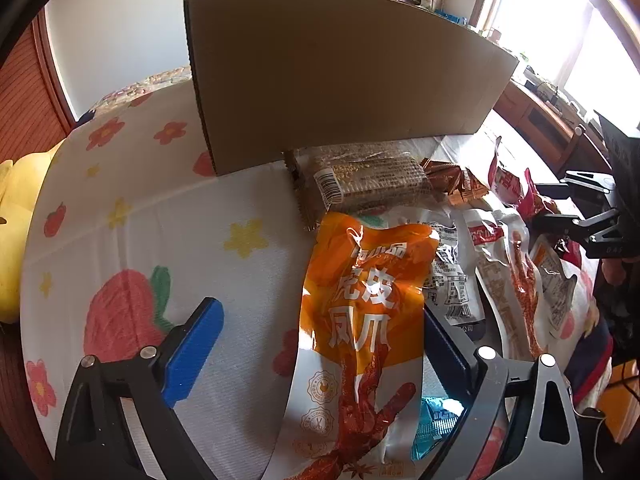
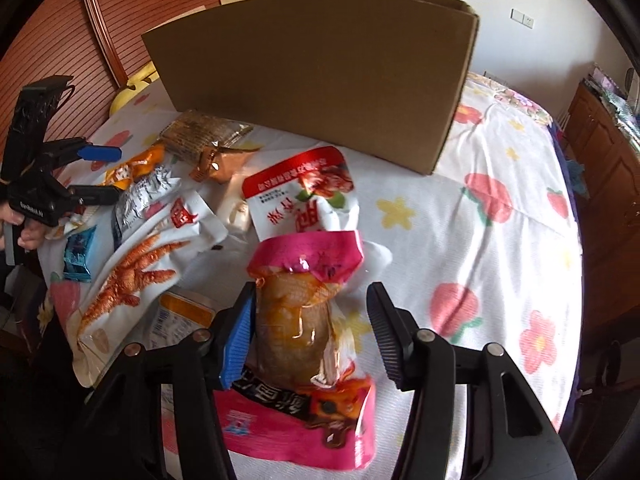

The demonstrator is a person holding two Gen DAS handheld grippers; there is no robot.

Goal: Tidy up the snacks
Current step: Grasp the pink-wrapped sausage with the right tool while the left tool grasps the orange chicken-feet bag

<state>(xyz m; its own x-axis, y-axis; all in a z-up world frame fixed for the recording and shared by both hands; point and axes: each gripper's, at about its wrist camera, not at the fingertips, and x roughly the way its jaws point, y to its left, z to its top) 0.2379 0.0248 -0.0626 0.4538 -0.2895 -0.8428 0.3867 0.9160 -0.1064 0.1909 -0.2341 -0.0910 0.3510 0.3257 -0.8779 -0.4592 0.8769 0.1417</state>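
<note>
A pile of snack packets lies on a flowered sheet in front of a tall cardboard box (image 1: pixel 340 76), which also shows in the right wrist view (image 2: pixel 312 76). My left gripper (image 1: pixel 320 344) is open; an orange chicken-feet packet (image 1: pixel 364 292) lies between its fingers, nearer the right one. My right gripper (image 2: pixel 312 332) is open around a pink packet with a brown drumstick (image 2: pixel 296 320), the left pad touching it. The right gripper (image 1: pixel 576 216) shows at the right edge of the left wrist view, the left gripper (image 2: pixel 80 176) at the left of the right wrist view.
A clear sesame-bar pack (image 1: pixel 368 180) lies against the box. A white and red packet (image 2: pixel 300 192), a white chicken-feet packet (image 2: pixel 136 264) and a small blue packet (image 2: pixel 80 256) lie in the pile. A yellow plush (image 1: pixel 12 236) sits left. A wooden cabinet (image 2: pixel 608 168) stands right.
</note>
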